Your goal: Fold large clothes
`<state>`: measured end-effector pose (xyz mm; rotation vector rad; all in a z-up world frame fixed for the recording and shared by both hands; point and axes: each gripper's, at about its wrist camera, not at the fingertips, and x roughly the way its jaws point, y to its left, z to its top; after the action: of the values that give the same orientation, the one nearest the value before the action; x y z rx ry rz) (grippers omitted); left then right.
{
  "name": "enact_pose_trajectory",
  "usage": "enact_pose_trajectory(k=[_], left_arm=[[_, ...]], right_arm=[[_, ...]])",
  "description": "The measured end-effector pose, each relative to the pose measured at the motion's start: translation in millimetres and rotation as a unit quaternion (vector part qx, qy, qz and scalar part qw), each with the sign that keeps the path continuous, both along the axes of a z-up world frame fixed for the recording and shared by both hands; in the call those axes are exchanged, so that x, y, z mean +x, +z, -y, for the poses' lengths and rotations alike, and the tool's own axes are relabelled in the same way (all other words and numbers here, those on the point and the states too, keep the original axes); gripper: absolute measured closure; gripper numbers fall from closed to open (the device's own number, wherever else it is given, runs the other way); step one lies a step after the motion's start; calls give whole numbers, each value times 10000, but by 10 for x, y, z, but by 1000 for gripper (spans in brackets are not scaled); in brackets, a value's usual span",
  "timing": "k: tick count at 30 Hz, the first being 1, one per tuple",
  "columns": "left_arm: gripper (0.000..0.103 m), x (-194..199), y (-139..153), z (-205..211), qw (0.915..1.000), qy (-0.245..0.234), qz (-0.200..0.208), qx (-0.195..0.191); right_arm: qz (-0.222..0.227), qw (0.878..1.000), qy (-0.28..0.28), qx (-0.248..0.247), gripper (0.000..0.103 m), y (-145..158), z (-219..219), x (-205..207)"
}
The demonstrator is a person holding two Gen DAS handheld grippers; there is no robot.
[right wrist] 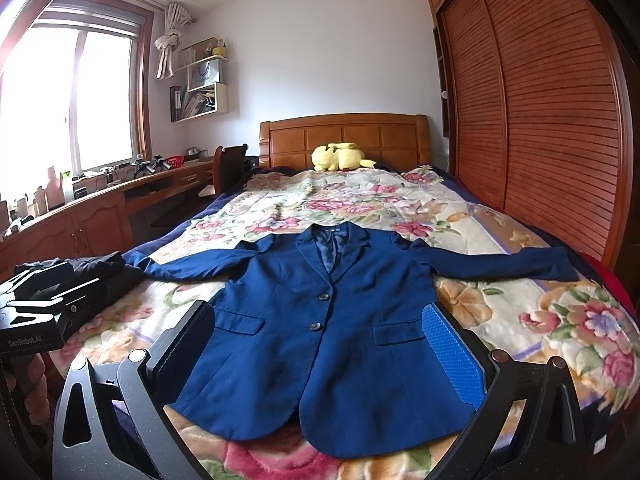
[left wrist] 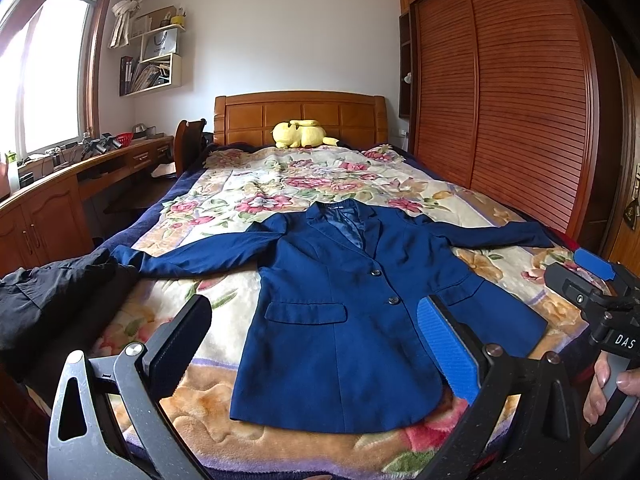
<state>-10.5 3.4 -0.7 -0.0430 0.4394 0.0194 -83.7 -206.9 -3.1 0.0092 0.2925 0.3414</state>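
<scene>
On the floral blanket of the bed, a navy blazer lies flat, front up, buttoned, both sleeves spread sideways. Black garment heaped at its left sleeve end. Left gripper and right gripper hover above the hem, fingers spread wide, holding nothing. Yellow plush toy sits by the headboard.

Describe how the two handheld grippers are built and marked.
The left gripper and the right gripper look alike: black fingers on speckled grey linkage arms with round pivot bolts, one pad ribbed bright blue, the other dark. Body lettering reads "DAS" on the right, "GenRobot.AI" on the left.
</scene>
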Motion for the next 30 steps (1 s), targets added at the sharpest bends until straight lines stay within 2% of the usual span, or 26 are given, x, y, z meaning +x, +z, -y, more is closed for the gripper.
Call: enact_pose_trajectory(k=[3, 4, 30], left_arm=[[0, 5, -2, 9, 10000, -3, 0, 10], [0, -20, 124, 38, 10000, 2, 8, 13], [0, -25, 129, 46, 10000, 9, 32, 19]], right_arm=[[4, 10000, -5, -8, 0, -2, -5, 0], [2, 10000, -6, -12, 0, -3, -5, 2], [37, 10000, 29, 0, 0, 2, 0, -35]])
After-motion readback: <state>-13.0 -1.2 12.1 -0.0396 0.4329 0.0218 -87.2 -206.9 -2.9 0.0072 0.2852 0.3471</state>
